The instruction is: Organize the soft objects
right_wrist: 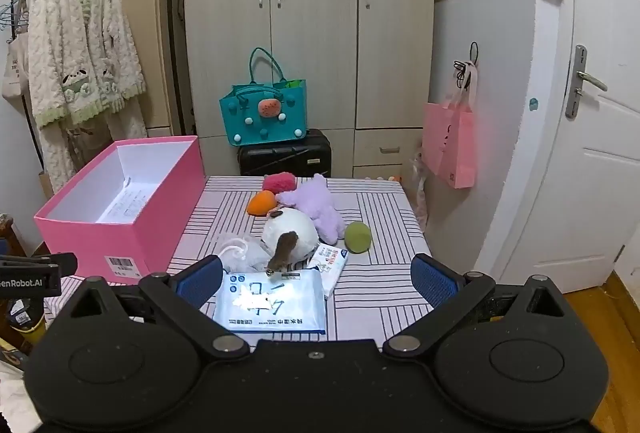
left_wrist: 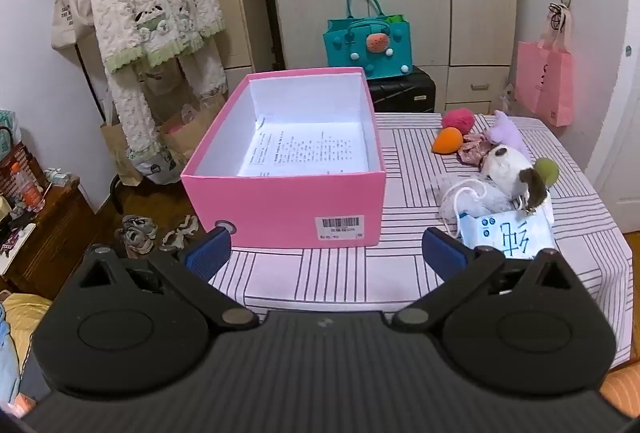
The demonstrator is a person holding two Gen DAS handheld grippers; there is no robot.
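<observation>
While the soft toys (right_wrist: 304, 217) lie heaped on the striped surface (right_wrist: 372, 293) beside the pink box (left_wrist: 280, 201), nothing is sorted yet, we judge; we hold our left claw (left_wrist: 326, 253) and right claw (right_wrist: 316, 281) spread, gripping nothing.

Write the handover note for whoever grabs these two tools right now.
Left tool: open, empty, facing the pink box.
Right tool: open, empty, over the wipes pack.
Box holds only a printed sheet.
On the striped table, right of the box: white plush, purple plush, orange sponge, green sponge, pink puff, small tissue pack.
Done: nothing boxed.
Left: everything.
</observation>
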